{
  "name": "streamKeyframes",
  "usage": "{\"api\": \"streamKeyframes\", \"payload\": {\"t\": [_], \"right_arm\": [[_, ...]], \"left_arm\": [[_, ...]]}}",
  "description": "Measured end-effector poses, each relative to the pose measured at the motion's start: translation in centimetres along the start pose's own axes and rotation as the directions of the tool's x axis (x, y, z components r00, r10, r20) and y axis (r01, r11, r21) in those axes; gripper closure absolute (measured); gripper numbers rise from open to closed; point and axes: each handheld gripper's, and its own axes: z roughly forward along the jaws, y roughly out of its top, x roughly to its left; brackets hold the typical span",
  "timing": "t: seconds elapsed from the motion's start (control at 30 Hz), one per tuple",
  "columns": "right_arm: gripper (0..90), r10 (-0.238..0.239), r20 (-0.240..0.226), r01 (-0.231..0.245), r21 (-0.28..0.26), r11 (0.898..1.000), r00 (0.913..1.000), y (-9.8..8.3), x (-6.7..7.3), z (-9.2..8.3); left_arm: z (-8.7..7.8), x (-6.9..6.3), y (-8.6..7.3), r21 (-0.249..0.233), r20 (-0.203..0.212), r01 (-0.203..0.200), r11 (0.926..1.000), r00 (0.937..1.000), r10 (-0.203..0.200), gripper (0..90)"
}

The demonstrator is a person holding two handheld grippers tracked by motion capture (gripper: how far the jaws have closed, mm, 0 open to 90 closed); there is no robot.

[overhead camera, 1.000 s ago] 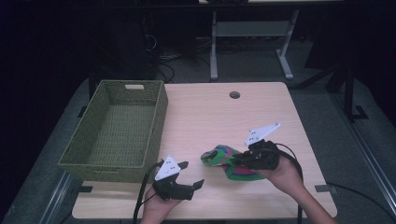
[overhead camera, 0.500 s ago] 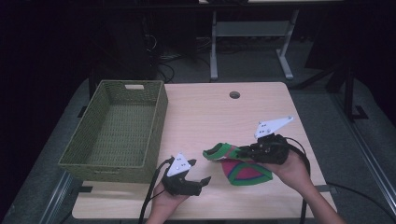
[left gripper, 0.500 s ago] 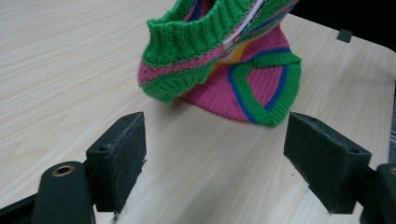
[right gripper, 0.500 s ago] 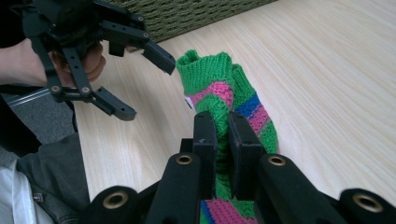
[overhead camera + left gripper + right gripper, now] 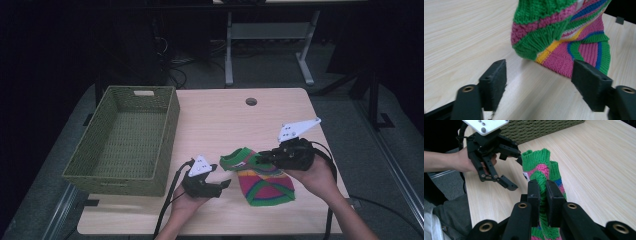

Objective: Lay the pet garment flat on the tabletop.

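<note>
Sock (image 5: 564, 37): chunky ribbed knit wool or yarn, matt and nubbly, in green, pink, yellow and blue stripes. Surface (image 5: 220, 115): pale wood-grain laminate, smooth with a slight sheen; basket (image 5: 127, 140): olive woven wicker, coarse and matt. Left gripper (image 5: 225, 184) and right gripper (image 5: 542, 195): matt black hard plastic with brass-coloured rivets, each topped by a smooth pale-grey plate.

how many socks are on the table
1. The striped sock lies near the table's front edge, right of the basket, its cuff pinched in the right gripper. A second sock could be folded in it; I can't tell.
</note>
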Motion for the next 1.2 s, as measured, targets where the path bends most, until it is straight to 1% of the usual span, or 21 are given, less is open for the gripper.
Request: {"api": "streamKeyframes", "payload": {"t": [0.03, 0.07, 0.1, 0.13, 0.17, 0.2, 0.3, 0.33, 0.37, 0.43, 0.53, 0.67, 0.7, 0.73, 0.77, 0.8, 0.87, 0.97, 1.1, 1.2], "right_arm": [[82.6, 0.001, -0.001, -0.001, -0.001, 1.000, 1.0000, 0.0, 0.0, 0.0], [82.6, 0.001, -0.003, -0.001, -0.003, 1.000, 1.0000, 0.0, 0.0, -0.1], [82.6, 0.001, -0.003, -0.001, -0.003, 1.000, 1.0000, 0.0, 0.0, -0.1], [82.6, 0.000, -0.004, 0.000, -0.006, 1.000, 1.0000, -0.1, 0.0, -0.2], [82.6, 0.000, -0.004, 0.000, -0.006, 1.000, 1.0000, -0.1, 0.0, -0.2], [82.6, -0.002, -0.001, 0.002, -0.007, 1.000, 1.0000, -0.1, 0.0, -0.4], [82.6, 0.000, 0.000, 0.000, -0.010, 1.000, 1.0000, -0.1, 0.1, -0.5], [82.6, -0.001, 0.000, 0.001, -0.010, 1.000, 1.0000, -0.1, 0.1, -0.6], [82.6, -0.003, -0.001, 0.003, -0.012, 1.000, 1.0000, -0.2, 0.1, -0.7], [82.6, -0.003, -0.001, 0.003, -0.015, 1.000, 1.0000, -0.2, 0.1, -0.8], [82.6, 0.000, -0.003, 0.000, -0.020, 1.000, 1.0000, -0.2, 0.1, -1.1], [82.6, -0.005, 0.013, 0.006, -0.024, 1.000, 0.9999, -0.4, 0.2, -1.5], [82.7, -0.001, 0.014, 0.002, -0.025, 1.000, 0.9999, -0.4, 0.2, -1.5], [82.6, -0.001, 0.016, 0.002, -0.027, 1.000, 0.9999, -0.5, 0.1, -1.6], [82.6, 0.004, 0.019, -0.004, -0.029, 1.000, 0.9998, -0.6, 0.1, -1.6], [82.6, 0.004, 0.020, -0.003, -0.030, 1.000, 0.9998, -0.7, 0.0, -1.6], [82.6, 0.009, 0.022, -0.008, -0.027, 1.000, 0.9997, -0.9, -0.1, -1.6], [82.6, 0.016, 0.026, -0.015, -0.028, 0.999, 0.9995, -1.2, -0.2, -1.6], [82.6, 0.030, 0.030, -0.029, -0.024, 0.999, 0.9991, -1.6, -0.5, -1.5], [82.6, 0.040, 0.042, -0.039, -0.020, 0.999, 0.9983, -1.8, -0.9, -1.4]], "left_arm": [[0.2, 0.1, 0.1, 0.004, 0.012, 0.003, 1.0000, 0.9999, -0.003, 32.4], [0.4, 0.1, 0.1, 0.007, 0.013, 0.002, 1.0000, 0.9999, -0.002, 37.9], [0.6, 0.2, 0.2, 0.009, 0.010, 0.001, 1.0000, 1.0000, -0.001, 37.9], [0.7, 0.2, 0.2, 0.014, 0.014, 0.007, 0.9999, 0.9999, -0.007, 40.6], [0.9, 0.3, 0.2, 0.015, 0.018, 0.014, 0.9998, 0.9997, -0.014, 40.6], [1.1, 0.3, 0.2, 0.013, 0.018, 0.014, 0.9998, 0.9997, -0.014, 45.3], [1.4, 0.3, 0.3, 0.013, 0.019, 0.019, 0.9997, 0.9996, -0.019, 48.5], [1.4, 0.3, 0.3, 0.007, 0.022, 0.015, 0.9999, 0.9996, -0.015, 52.2], [1.4, 0.3, 0.4, 0.000, 0.025, 0.016, 0.9999, 0.9996, -0.016, 55.4], [1.4, 0.3, 0.5, -0.009, 0.044, 0.027, 0.9996, 0.9987, -0.027, 58.7], [1.2, 0.3, 0.6, -0.014, 0.050, 0.017, 0.9998, 0.9986, -0.016, 67.2], [0.6, 0.3, 0.9, -0.023, 0.063, 0.008, 0.9997, 0.9980, -0.006, 76.4], [0.5, 0.4, 1.0, -0.022, 0.066, 0.003, 0.9997, 0.9979, -0.002, 76.4], [0.3, 0.4, 1.1, -0.026, 0.067, 0.003, 0.9997, 0.9978, -0.001, 78.3], [0.1, 0.5, 1.2, -0.019, 0.066, -0.008, 0.9998, 0.9978, 0.009, 79.8], [-0.1, 0.5, 1.3, -0.025, 0.057, -0.013, 0.9996, 0.9983, 0.014, 80.9], [-0.4, 0.5, 1.4, -0.030, 0.056, -0.010, 0.9995, 0.9983, 0.012, 82.8], [-0.7, 0.6, 1.7, -0.022, 0.048, -0.023, 0.9995, 0.9985, 0.025, 83.9], [-1.0, 0.7, 2.3, -0.036, 0.042, -0.023, 0.9991, 0.9988, 0.025, 84.4], [-1.3, 0.8, 2.9, -0.041, 0.033, -0.030, 0.9987, 0.9990, 0.032, 84.4]]}}
